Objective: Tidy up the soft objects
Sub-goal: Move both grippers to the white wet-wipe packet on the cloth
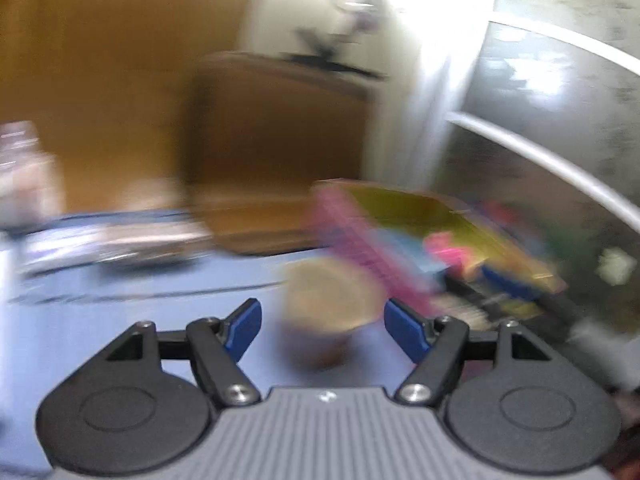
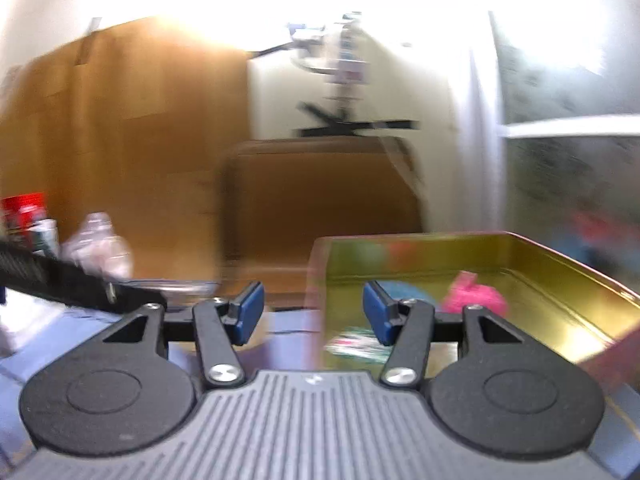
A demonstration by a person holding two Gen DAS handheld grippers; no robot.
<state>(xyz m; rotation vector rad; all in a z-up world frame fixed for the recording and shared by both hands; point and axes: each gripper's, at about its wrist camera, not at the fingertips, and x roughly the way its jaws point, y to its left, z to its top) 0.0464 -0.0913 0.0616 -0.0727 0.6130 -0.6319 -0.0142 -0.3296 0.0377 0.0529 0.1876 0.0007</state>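
Left gripper [image 1: 323, 320] jaws released, tan soft lump [image 1: 326, 300] (blurred) ahead; right gripper [image 2: 313, 312] jaws released, empty, at gold tin [image 2: 560, 280].

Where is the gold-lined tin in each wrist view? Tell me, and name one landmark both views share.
Left wrist: the gold-lined tin sits right of centre, tilted, beyond the open left gripper.
Right wrist: the tin fills the lower right, with a pink soft toy inside, behind the open right gripper.
Shared landmark: the brown cardboard box standing behind.
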